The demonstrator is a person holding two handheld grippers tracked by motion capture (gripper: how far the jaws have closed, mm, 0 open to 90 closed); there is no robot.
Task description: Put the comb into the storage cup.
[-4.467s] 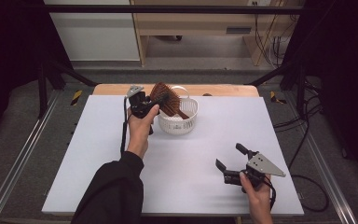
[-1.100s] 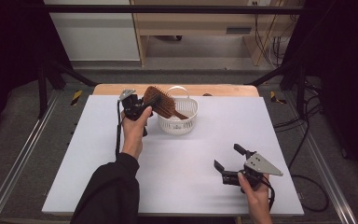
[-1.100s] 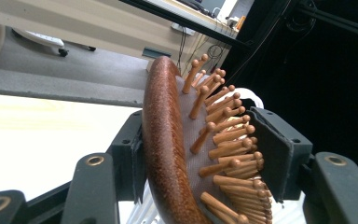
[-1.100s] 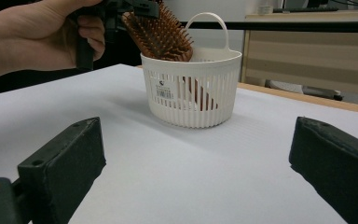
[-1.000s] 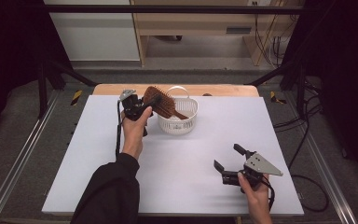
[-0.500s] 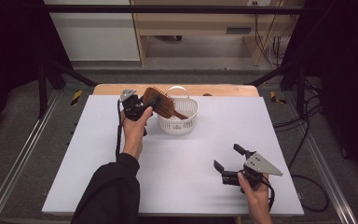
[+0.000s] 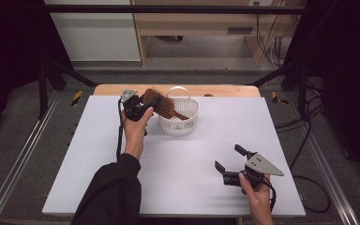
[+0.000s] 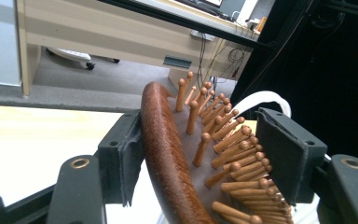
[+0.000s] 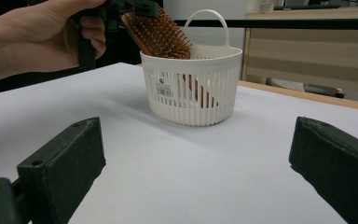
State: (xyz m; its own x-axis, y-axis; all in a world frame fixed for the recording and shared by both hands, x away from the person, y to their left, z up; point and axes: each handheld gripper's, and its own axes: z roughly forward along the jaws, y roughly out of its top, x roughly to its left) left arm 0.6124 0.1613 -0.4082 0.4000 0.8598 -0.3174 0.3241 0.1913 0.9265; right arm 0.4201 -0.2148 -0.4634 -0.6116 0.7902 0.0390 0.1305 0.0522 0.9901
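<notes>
The left gripper [image 7: 143,106] is letting go of the brown hairbrush [image 7: 161,104], jaws just opening around its head, handle already down in the white basket [image 7: 190,123] at the far side, while the right gripper [image 7: 229,161] is waiting near, jaws apart and empty

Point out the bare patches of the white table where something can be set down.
The white table is bare left of the left hand, across the middle between the basket and the right gripper, and right of the basket. It is crowded at the basket, with the hairbrush and left gripper.
</notes>
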